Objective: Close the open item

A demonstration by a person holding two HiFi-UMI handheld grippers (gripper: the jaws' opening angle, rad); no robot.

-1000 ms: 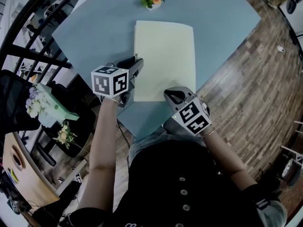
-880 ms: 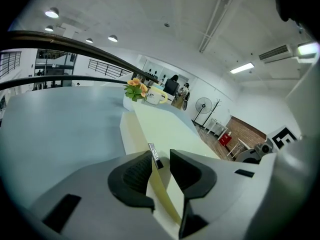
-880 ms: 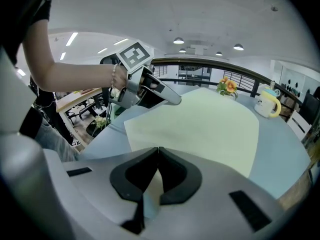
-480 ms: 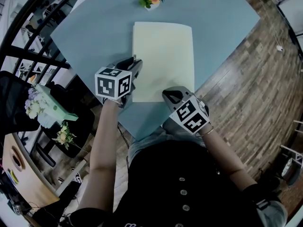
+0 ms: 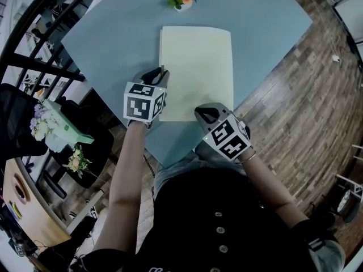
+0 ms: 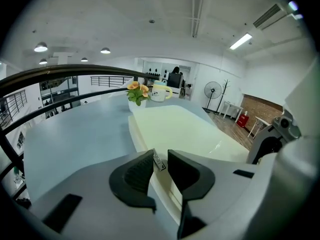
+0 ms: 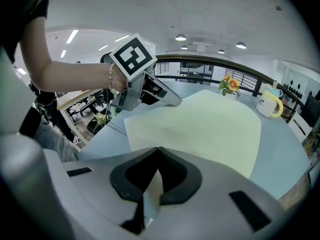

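Cream folder (image 5: pixel 195 72) lies shut, centre frame.
Left gripper (image 5: pixel 160 72) jaws, just narrowing, stand apart around its metal tab (image 6: pixel 158 160); right gripper (image 7: pixel 156 151) jaws pressed together.

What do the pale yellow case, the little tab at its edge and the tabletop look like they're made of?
Pale yellow case: smooth, slightly glossy, likely plastic or faux leather; a soft reflection shows on it.
Tab: probably metal, silvery with a glint, perhaps a zipper pull.
Tabletop: matte blue-grey, even and grainless, maybe laminate or painted board.
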